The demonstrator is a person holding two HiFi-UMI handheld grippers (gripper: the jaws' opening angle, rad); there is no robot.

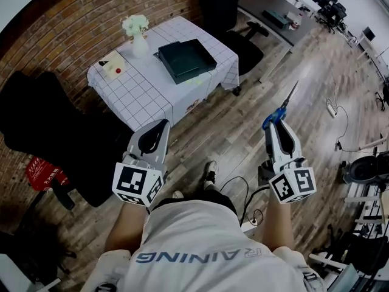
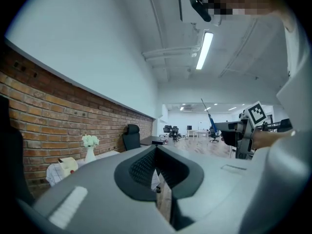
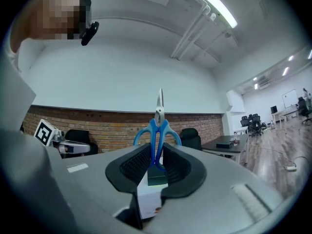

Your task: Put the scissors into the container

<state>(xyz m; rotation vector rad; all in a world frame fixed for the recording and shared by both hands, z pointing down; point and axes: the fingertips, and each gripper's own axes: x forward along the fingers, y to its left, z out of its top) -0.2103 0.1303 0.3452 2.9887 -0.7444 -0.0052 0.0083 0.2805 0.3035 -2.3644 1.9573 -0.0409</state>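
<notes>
In the head view my right gripper (image 1: pixel 274 125) is shut on blue-handled scissors (image 1: pixel 280 109), held over the wooden floor with the blades pointing up and away. The right gripper view shows the scissors (image 3: pixel 157 130) upright between the jaws of that gripper (image 3: pixel 156 155). The container, a dark rectangular tray (image 1: pixel 185 59), lies on a table with a white checked cloth (image 1: pixel 143 93), ahead and to the left of both grippers. My left gripper (image 1: pixel 162 126) hovers near the table's front edge, its jaws together with nothing between them (image 2: pixel 157 152).
A white vase of flowers (image 1: pixel 137 34) and a small pale object (image 1: pixel 113 66) stand on the table's left part. Black office chairs sit at the left (image 1: pixel 42 120) and behind the table (image 1: pixel 228 8). Cables (image 1: pixel 243 190) lie on the floor by my feet.
</notes>
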